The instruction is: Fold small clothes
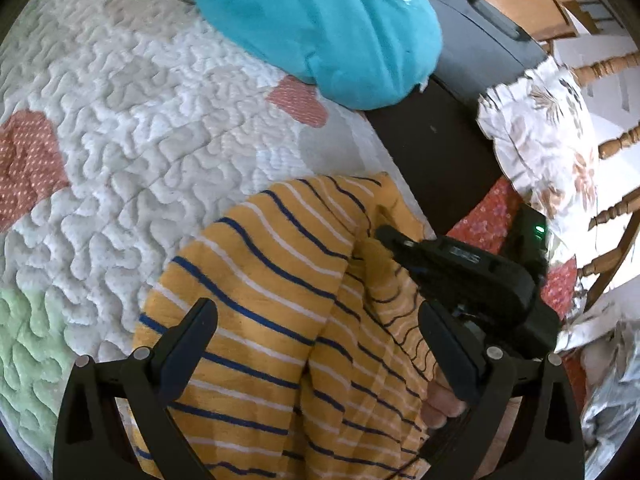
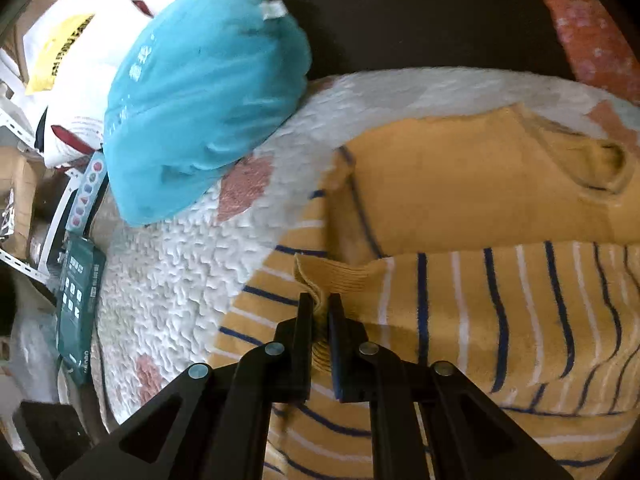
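A small yellow top with blue and white stripes (image 1: 280, 304) lies on a quilted white mat (image 1: 140, 140), partly folded over itself. My left gripper (image 1: 316, 320) is open just above the top, one finger on each side of a fold. In the left wrist view my right gripper (image 1: 404, 246) pinches the top's upper right part. In the right wrist view my right gripper (image 2: 320, 306) is shut on the ribbed cuff of the striped top (image 2: 500, 320), with the plain yellow inside (image 2: 460, 184) turned up beyond it.
A turquoise garment (image 1: 320, 28) lies bunched at the mat's far edge; it also shows in the right wrist view (image 2: 200, 100). A dark tabletop (image 1: 440, 140), a floral cloth (image 1: 540, 132) and wooden chair (image 1: 612, 148) lie right. Boxes and bags (image 2: 76, 280) sit past the mat's edge.
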Demonstrator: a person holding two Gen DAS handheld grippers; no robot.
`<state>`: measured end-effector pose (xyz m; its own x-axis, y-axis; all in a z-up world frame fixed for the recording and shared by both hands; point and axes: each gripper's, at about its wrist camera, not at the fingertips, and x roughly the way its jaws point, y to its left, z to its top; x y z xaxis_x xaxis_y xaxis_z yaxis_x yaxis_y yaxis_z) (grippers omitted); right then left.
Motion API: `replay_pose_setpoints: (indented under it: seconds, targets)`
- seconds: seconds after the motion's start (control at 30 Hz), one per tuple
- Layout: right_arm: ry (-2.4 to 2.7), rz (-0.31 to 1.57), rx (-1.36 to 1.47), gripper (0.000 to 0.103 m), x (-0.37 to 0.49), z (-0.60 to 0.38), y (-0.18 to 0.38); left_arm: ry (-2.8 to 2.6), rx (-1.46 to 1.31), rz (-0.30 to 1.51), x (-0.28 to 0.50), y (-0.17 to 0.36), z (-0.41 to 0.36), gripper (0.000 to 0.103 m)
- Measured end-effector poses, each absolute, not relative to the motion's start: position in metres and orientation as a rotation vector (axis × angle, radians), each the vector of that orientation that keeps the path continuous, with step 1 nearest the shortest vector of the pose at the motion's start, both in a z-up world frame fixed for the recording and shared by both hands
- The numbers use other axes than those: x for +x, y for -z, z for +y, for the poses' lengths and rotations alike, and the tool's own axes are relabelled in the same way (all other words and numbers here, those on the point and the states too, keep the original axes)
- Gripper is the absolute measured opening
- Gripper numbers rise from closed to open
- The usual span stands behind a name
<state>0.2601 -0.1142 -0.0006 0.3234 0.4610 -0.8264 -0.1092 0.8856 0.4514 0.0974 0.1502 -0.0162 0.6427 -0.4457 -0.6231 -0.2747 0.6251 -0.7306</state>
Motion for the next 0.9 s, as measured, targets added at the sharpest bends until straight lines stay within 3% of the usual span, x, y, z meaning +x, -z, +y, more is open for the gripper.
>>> replay_pose_setpoints:
  seconds: [0.13, 0.2, 0.23, 0.33, 0.47, 0.67, 0.9]
  targets:
    - [-0.384, 1.256, 0.317, 0.012, 0.265, -0.088, 0.03, 0.117, -0.911, 0.913, 0.099, 0.019, 0.15, 0.1]
    - [-0.382, 1.231, 0.336, 0.024, 0.259, -0.094, 0.029, 0.121, -0.881, 0.926, 0.1, 0.02, 0.145, 0.1]
    - [-0.396, 1.228, 0.361, 0.036, 0.253, -0.102, 0.024, 0.121, -0.867, 0.935, 0.101, 0.02, 0.142, 0.1]
    - [-0.414, 1.163, 0.379, 0.051, 0.228, -0.139, -0.006, 0.128, -0.832, 0.963, 0.103, 0.023, 0.132, 0.1]
    - [-0.325, 1.103, 0.319, 0.052, 0.175, -0.219, -0.035, 0.111, -0.782, 0.984, 0.1, 0.022, 0.127, 0.1]
    - [-0.173, 1.147, 0.25, 0.054, 0.113, -0.304, -0.036, -0.031, -0.796, 0.912, 0.076, 0.013, 0.162, 0.1]
    - [-0.454, 1.188, 0.359, 0.054, 0.088, -0.22, -0.028, -0.217, -0.882, 0.897, 0.041, 0.024, 0.223, 0.1]
